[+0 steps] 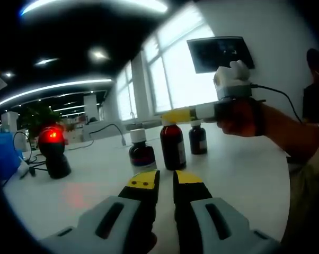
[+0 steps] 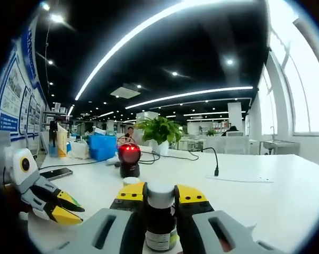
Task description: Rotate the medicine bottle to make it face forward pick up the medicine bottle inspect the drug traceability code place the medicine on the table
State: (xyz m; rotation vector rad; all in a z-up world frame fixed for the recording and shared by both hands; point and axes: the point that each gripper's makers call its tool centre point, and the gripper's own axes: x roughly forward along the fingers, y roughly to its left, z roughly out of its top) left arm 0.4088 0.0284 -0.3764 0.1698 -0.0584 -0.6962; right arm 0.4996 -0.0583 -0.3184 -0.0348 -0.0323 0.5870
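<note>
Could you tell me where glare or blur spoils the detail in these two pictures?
Left gripper view: the windows blow out white, and the bottles stand dark against them. Right gripper view: the held bottle is sharp, while the scanner glows red.

An open-plan office: long ceiling light strips (image 2: pixel 165 98), white worktops (image 2: pixel 265 185), wall posters (image 2: pixel 11 95), potted plants (image 2: pixel 158 129) and tall windows (image 1: pixel 173 74) lined the room.

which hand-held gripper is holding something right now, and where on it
The right hand-held gripper grips a medicine bottle at its white cap and neck. The left hand-held gripper holds nothing.
</note>
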